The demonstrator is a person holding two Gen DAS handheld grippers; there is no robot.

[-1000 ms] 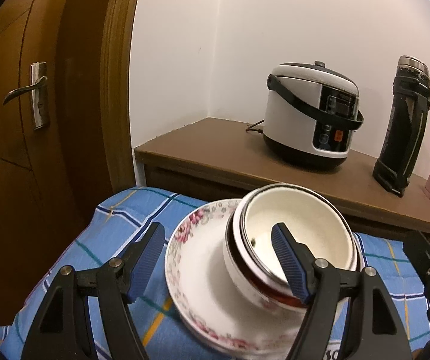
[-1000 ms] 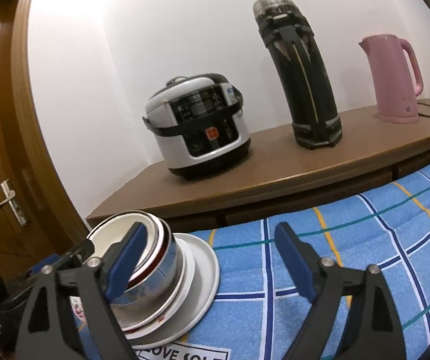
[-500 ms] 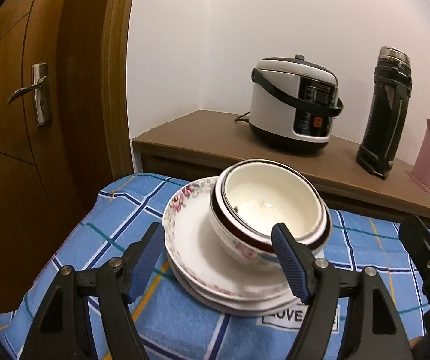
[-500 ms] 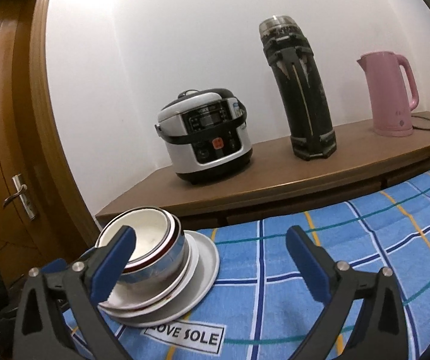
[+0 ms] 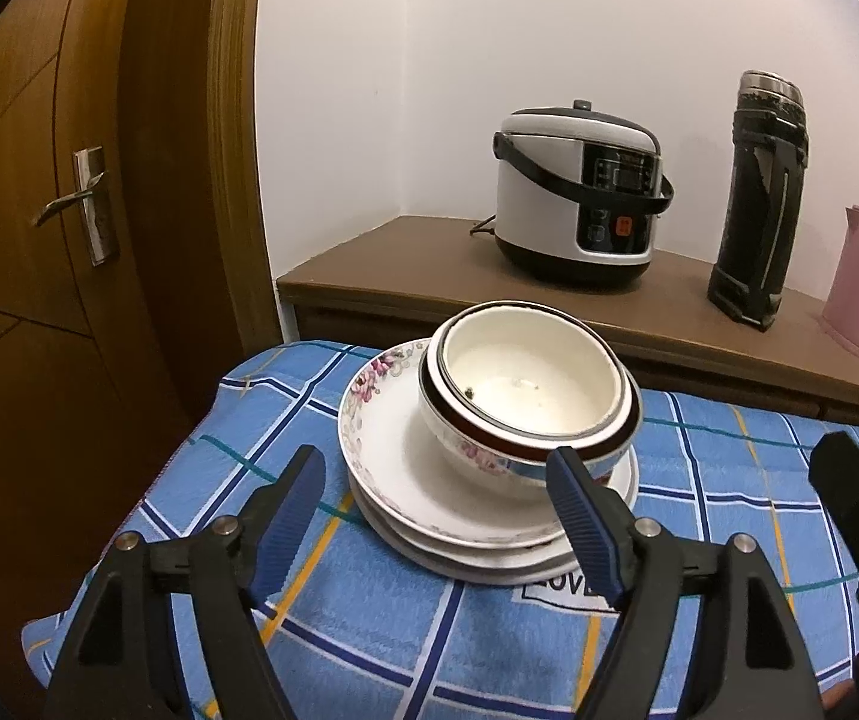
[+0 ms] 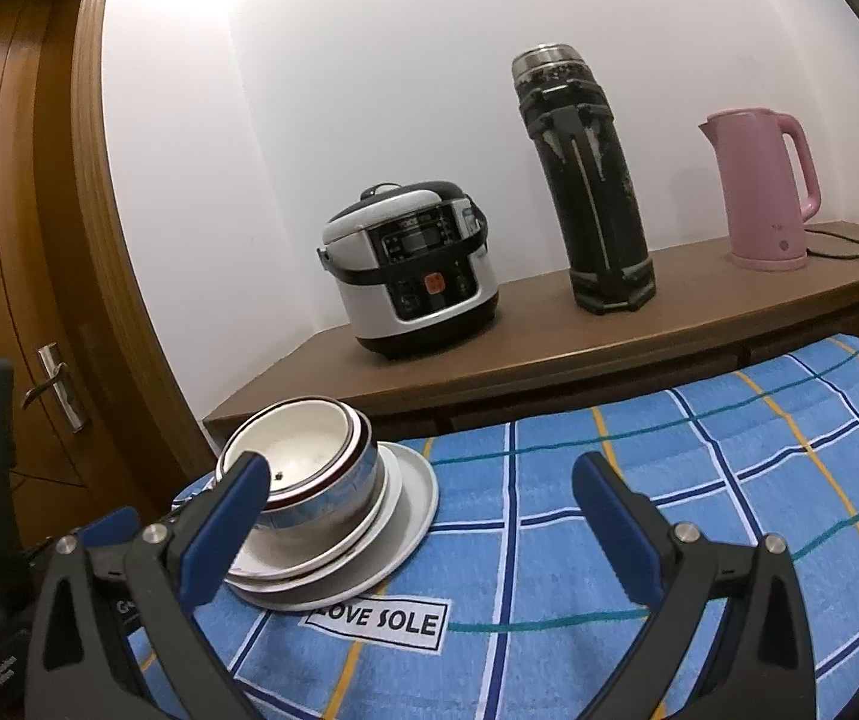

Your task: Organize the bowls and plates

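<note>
Several nested bowls (image 5: 525, 396), the outer one floral with a dark red rim, sit on a stack of white plates (image 5: 393, 480) on a blue checked cloth (image 5: 369, 630). My left gripper (image 5: 432, 462) hangs just in front of the stack with nothing between its blue pads, and its jaws are opening a little wider. My right gripper (image 6: 420, 468) stands wide open and empty to the right of the bowls (image 6: 309, 468) and plates (image 6: 411, 498). One right finger (image 5: 849, 480) shows at the edge of the left wrist view.
Behind the cloth runs a brown wooden sideboard (image 6: 549, 360) with a rice cooker (image 6: 411, 282), a tall black thermos (image 6: 591, 192) and a pink kettle (image 6: 765, 186). A wooden door (image 5: 69, 210) with a metal handle stands at the left. The cloth's left edge drops off near the door.
Both grippers have drawn back from the stack, so the bowls and plates look smaller and farther. The right gripper's jaws have spread wider. The stack has stayed put.
</note>
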